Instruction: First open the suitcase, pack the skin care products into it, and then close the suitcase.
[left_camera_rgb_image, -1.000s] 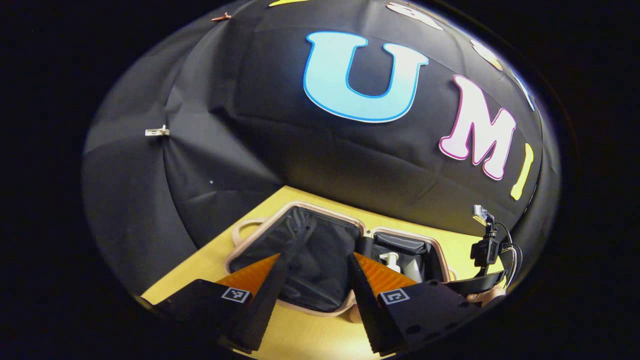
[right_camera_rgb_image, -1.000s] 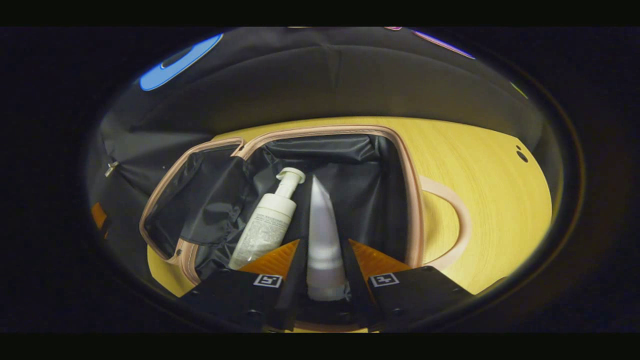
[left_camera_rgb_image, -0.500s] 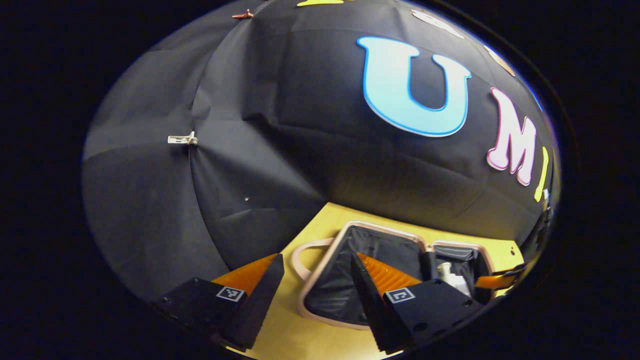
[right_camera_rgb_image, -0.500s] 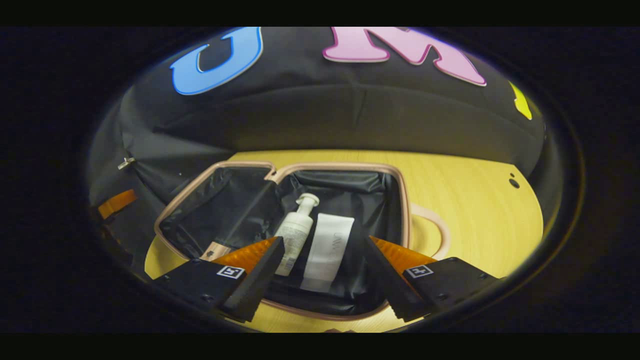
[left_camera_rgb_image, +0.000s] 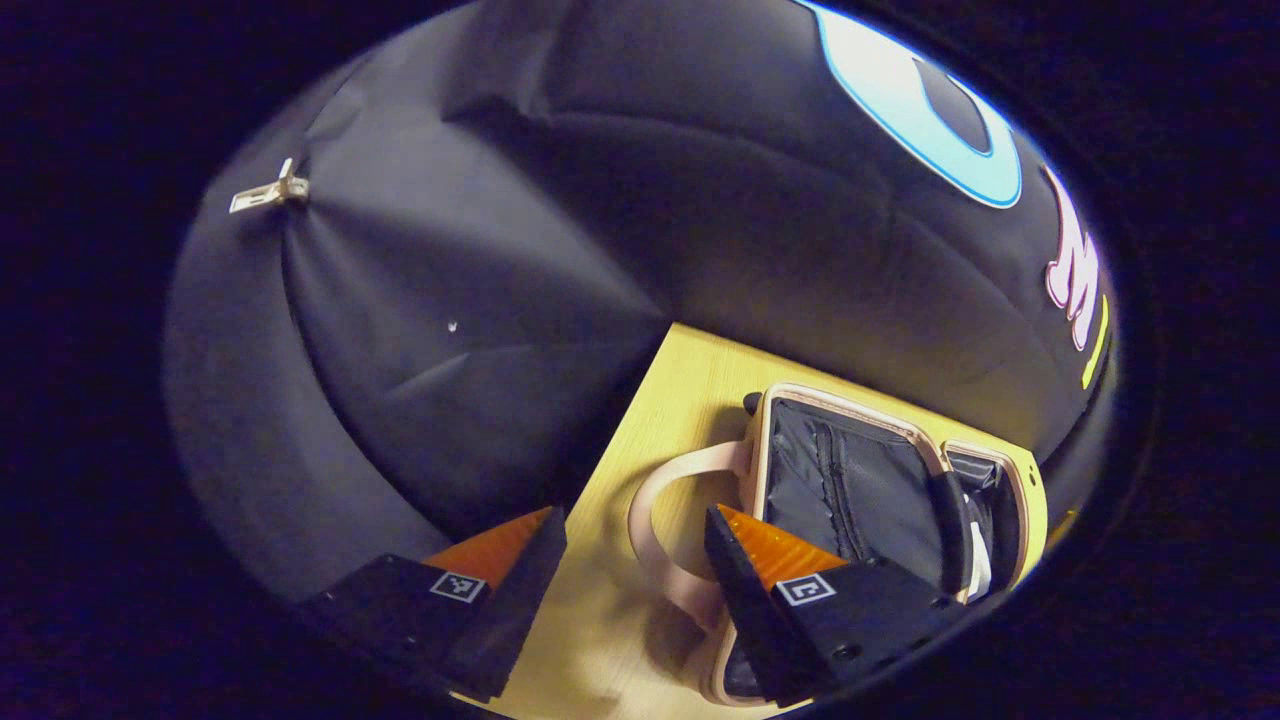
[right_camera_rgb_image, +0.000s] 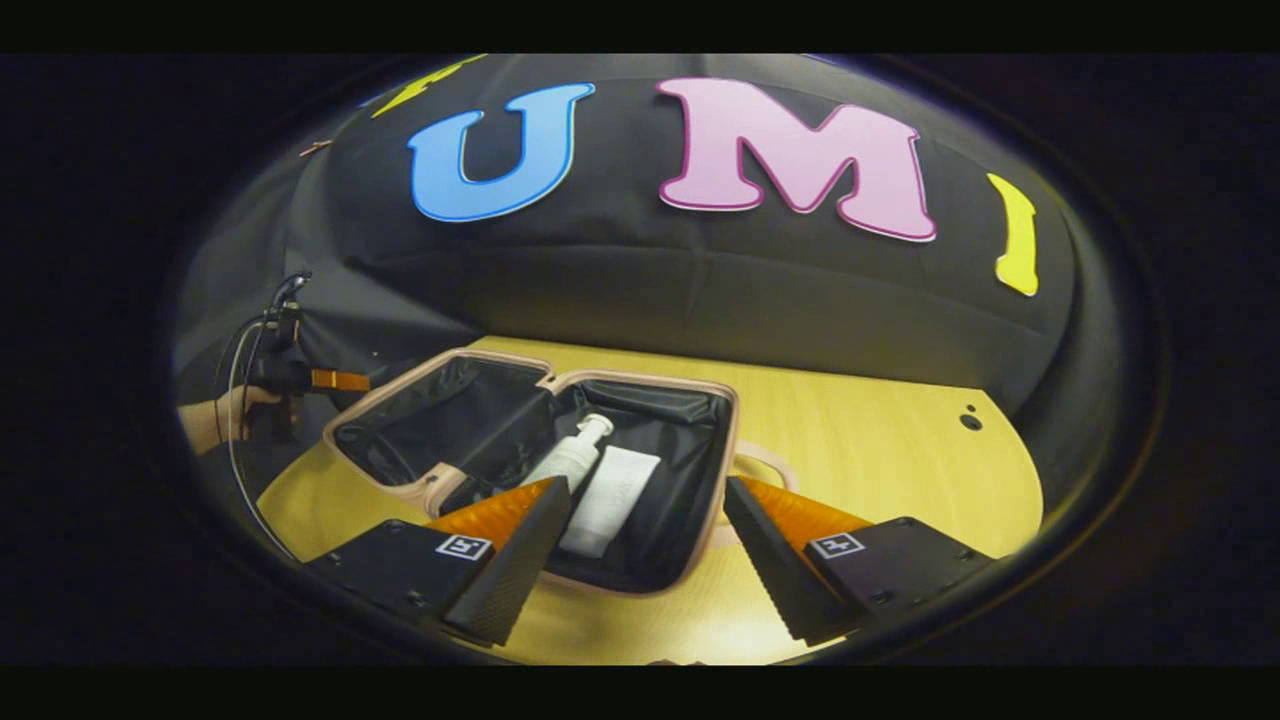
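Note:
The pink suitcase (right_camera_rgb_image: 650, 377) lies open on the wooden table, both black-lined halves facing up. In its right half a white pump bottle (right_camera_rgb_image: 575, 455) and a white tube (right_camera_rgb_image: 615, 487) lie side by side. My right gripper (right_camera_rgb_image: 648, 487) hangs open above the near rim of that half, holding nothing. In the left gripper view the suitcase (left_camera_rgb_image: 860, 490) sits to the right, its pink handle loop (left_camera_rgb_image: 660, 500) curving out toward me. My left gripper (left_camera_rgb_image: 630, 520) is open over the table, one finger above the handle loop. It also appears at the far left in the right gripper view, the left gripper (right_camera_rgb_image: 300, 378) held by a hand (right_camera_rgb_image: 215, 420).
The yellow wooden table (right_camera_rgb_image: 880, 450) extends to the right of the suitcase, with a small dark hole (right_camera_rgb_image: 968, 420) near its far edge. A second pink handle (right_camera_rgb_image: 770, 465) sticks out of the right half. Black cloth walls close in behind and to the left.
My right gripper opened and let go of the tube, which now lies beside the pump bottle, then drew back and up. My left gripper swung left, toward the suitcase's handle end.

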